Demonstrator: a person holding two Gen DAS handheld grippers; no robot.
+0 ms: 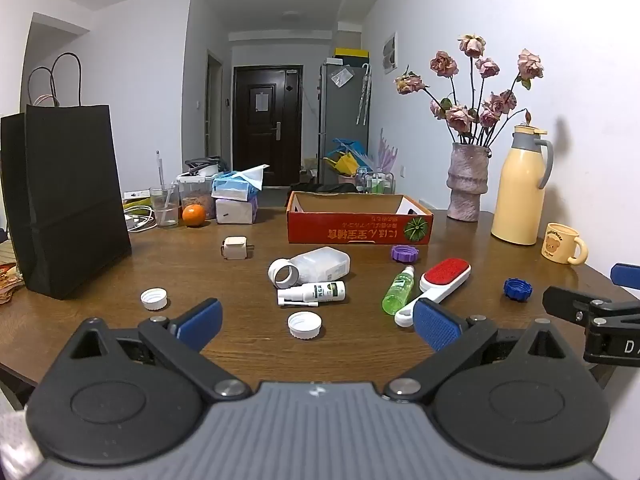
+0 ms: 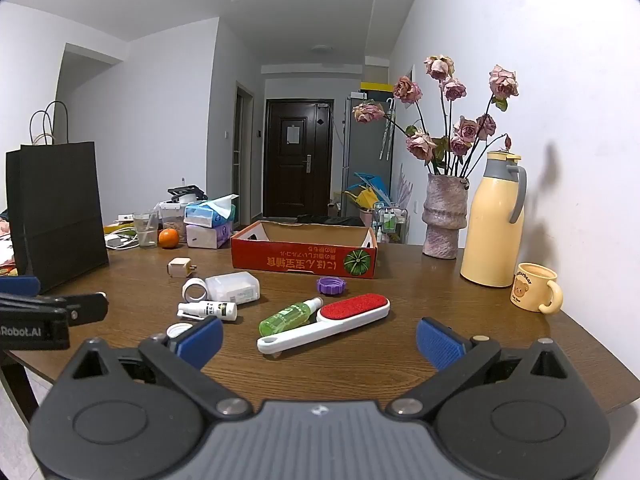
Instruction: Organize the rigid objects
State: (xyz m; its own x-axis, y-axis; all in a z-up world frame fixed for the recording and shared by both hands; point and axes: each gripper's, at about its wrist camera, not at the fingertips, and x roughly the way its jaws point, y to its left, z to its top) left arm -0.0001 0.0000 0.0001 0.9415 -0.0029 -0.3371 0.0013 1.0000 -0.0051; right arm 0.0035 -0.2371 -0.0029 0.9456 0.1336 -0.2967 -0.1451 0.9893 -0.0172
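Observation:
Loose items lie on the brown table: a white jar on its side (image 1: 316, 266), a white spray bottle (image 1: 314, 293), a green spray bottle (image 1: 397, 290), a red-and-white lint brush (image 1: 434, 284), white caps (image 1: 305, 325) (image 1: 154, 298), a purple cap (image 1: 408, 253), a blue cap (image 1: 517, 290) and a beige charger plug (image 1: 236, 248). An open red cardboard box (image 1: 358, 228) stands behind them. My left gripper (image 1: 318, 326) is open and empty above the near edge. My right gripper (image 2: 320, 340) is open and empty, just short of the lint brush (image 2: 332, 318).
A black paper bag (image 1: 68, 204) stands at the left. A vase of dried roses (image 1: 466, 184), a yellow thermos (image 1: 520, 188) and a yellow mug (image 1: 562, 244) line the right wall. A glass, an orange (image 1: 194, 215) and tissue packs sit at the back.

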